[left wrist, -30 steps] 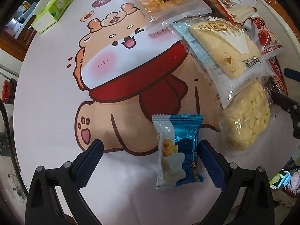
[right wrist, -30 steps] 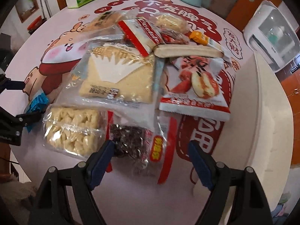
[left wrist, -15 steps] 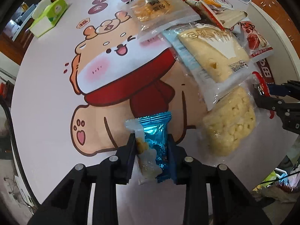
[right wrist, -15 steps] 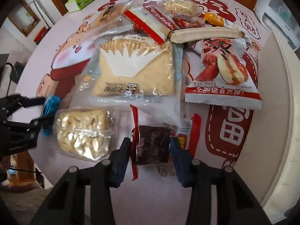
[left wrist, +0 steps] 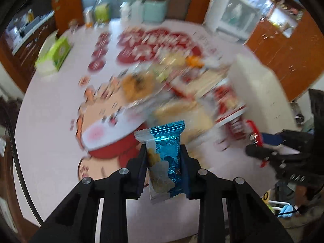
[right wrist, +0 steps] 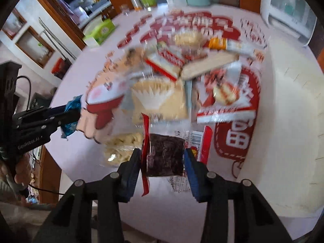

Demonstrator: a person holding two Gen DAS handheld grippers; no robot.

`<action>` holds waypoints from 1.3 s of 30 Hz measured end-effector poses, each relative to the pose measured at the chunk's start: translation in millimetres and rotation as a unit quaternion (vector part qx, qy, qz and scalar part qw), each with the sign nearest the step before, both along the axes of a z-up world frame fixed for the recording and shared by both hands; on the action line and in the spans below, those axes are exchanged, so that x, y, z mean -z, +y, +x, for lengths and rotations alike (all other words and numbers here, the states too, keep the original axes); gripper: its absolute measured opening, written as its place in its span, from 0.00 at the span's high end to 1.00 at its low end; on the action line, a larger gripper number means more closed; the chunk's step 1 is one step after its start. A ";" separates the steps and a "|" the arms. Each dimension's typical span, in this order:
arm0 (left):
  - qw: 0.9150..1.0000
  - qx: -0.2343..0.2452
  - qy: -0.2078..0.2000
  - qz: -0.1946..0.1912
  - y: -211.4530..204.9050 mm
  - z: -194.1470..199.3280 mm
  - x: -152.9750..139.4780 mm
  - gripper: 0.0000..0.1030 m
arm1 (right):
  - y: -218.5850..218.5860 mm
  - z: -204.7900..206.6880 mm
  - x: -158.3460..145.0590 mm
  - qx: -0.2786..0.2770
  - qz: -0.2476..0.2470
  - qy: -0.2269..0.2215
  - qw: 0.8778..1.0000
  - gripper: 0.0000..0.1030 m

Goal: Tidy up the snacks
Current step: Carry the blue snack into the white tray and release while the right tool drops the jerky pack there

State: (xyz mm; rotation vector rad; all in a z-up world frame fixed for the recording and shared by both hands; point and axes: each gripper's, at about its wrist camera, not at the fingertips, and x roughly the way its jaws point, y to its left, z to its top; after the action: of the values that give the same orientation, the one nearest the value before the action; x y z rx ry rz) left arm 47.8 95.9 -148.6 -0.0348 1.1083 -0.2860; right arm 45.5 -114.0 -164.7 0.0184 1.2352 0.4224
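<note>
The left hand-held gripper point(left wrist: 163, 162) is clenched on a blue packet point(left wrist: 165, 158), lifted above the tabletop point(left wrist: 46, 121). The right hand-held gripper point(right wrist: 162, 160) grips a dark packet point(right wrist: 165, 156) near the snack pile point(right wrist: 162, 97). Both look light, crinkly and slippery; mid-body holds suit them.

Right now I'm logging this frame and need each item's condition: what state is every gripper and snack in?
left gripper: shut on the blue packet, raised over the table
blue packet: sealed, upright between the fingers
right gripper: shut on the dark snack pack
dark snack pack: sealed, gripped at both sides
snack pile: sealed packs, overlapping, blurred
tissue box: on the table; opening unclear
</note>
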 end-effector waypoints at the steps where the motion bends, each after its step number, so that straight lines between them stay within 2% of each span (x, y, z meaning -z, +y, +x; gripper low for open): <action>1: 1.000 0.012 -0.016 -0.008 -11.0 0.5 -13.4 0.73 | -4.8 -7.0 -7.9 0.004 0.006 -0.014 1.000 0.58; 2: 0.999 0.021 -0.027 -0.013 -17.8 -3.7 -27.1 0.73 | -10.7 -6.4 -7.4 0.008 0.010 -0.028 1.000 0.58; 5: 0.996 0.053 -0.062 -0.024 -56.7 -1.2 -58.6 0.73 | -30.8 -14.7 -35.7 0.028 0.022 -0.070 0.997 0.58; 10: 0.989 0.100 -0.105 -0.028 -132.5 -4.0 -87.0 0.73 | -71.9 -21.6 -65.2 0.079 0.031 -0.118 0.989 0.58; 13: 0.987 0.116 -0.111 -0.019 -172.2 -1.1 -88.1 0.73 | -102.5 -26.5 -81.4 0.115 0.023 -0.143 0.983 0.58; 18: 0.985 0.127 -0.112 -0.017 -228.0 7.3 -86.2 0.73 | -155.2 -27.7 -91.0 0.177 -0.001 -0.168 0.970 0.58; 26: 0.985 0.134 -0.112 0.004 -289.7 18.6 -71.2 0.73 | -217.1 -13.8 -70.5 0.237 -0.051 -0.154 0.958 0.58; 32: 0.986 0.136 -0.095 0.035 -314.5 28.3 -50.2 0.72 | -236.9 -8.3 -60.3 0.248 -0.078 -0.149 0.954 0.57; 34: 0.986 0.134 -0.090 0.043 -318.6 30.4 -45.2 0.63 | -238.6 -7.4 -56.3 0.247 -0.088 -0.145 0.954 0.57; 36: 0.987 0.131 -0.087 0.045 -319.0 30.6 -43.9 0.19 | -238.6 -5.1 -52.0 0.243 -0.097 -0.140 0.955 0.57; 38: 0.986 0.119 -0.101 0.056 -316.0 28.5 -45.2 0.14 | -237.5 -4.9 -49.6 0.237 -0.100 -0.141 0.956 0.55; 39: 0.986 0.119 -0.105 0.057 -314.3 27.7 -45.8 0.13 | -237.3 -5.5 -49.3 0.240 -0.105 -0.143 0.954 0.50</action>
State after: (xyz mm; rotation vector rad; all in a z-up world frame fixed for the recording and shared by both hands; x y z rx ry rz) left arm 75.5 -218.5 -102.8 0.2266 0.9166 -0.4301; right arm 40.0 -351.3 -115.4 0.0715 0.9423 -0.1292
